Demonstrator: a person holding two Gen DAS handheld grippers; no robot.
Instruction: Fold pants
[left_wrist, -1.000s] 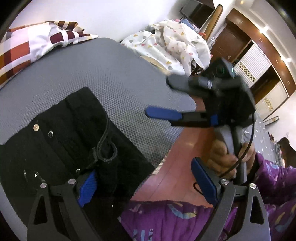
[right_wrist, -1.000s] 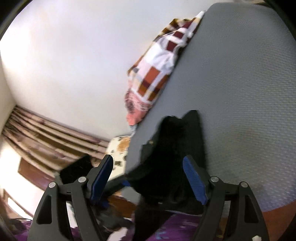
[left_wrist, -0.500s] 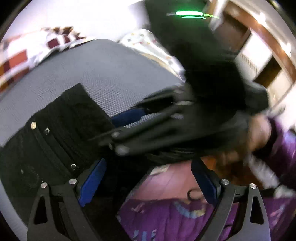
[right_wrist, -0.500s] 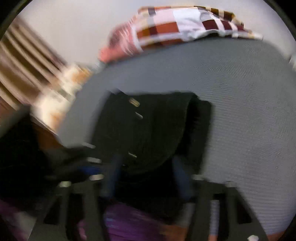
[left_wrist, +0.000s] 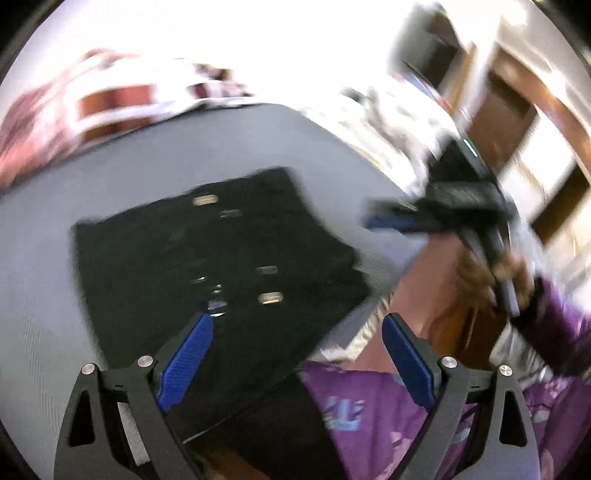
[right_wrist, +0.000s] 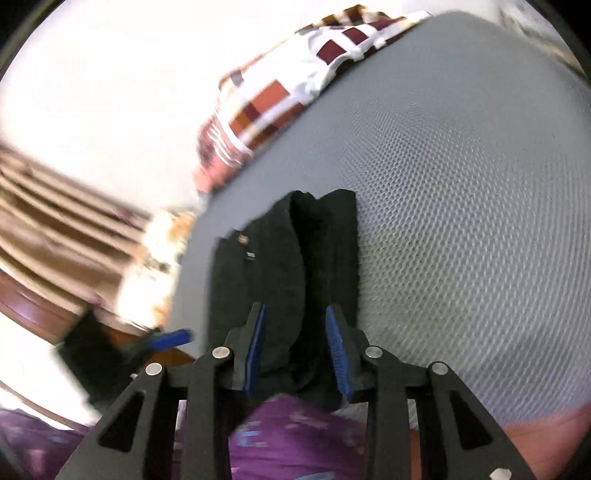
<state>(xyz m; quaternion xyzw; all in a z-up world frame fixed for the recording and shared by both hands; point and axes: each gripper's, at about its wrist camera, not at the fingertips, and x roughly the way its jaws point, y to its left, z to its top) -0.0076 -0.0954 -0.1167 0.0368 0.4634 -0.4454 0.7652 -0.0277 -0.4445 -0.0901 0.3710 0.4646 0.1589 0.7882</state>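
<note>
The black pants (left_wrist: 221, 258) lie folded on the grey mesh bed surface (left_wrist: 129, 162), near its front edge, with metal rivets showing. My left gripper (left_wrist: 295, 358) is open and empty, above the pants' near edge. In the right wrist view the pants (right_wrist: 284, 269) lie just ahead of my right gripper (right_wrist: 295, 347), whose jaws are partly open with the pants' near end between them; no grip on the cloth shows. The right gripper also shows in the left wrist view (left_wrist: 399, 221), held to the right beyond the bed edge.
A red, white and brown checked pillow (right_wrist: 295, 85) lies at the far edge of the bed. A pile of white patterned bedding (left_wrist: 388, 122) sits at the back right. Wooden wardrobe (left_wrist: 517, 122) stands at right. My purple-clothed lap (left_wrist: 388, 417) is below.
Both views are blurred by fast motion. The left gripper has let go of the waistband and pulled back. The right gripper has swung across the pants and narrowed its jaws.
</note>
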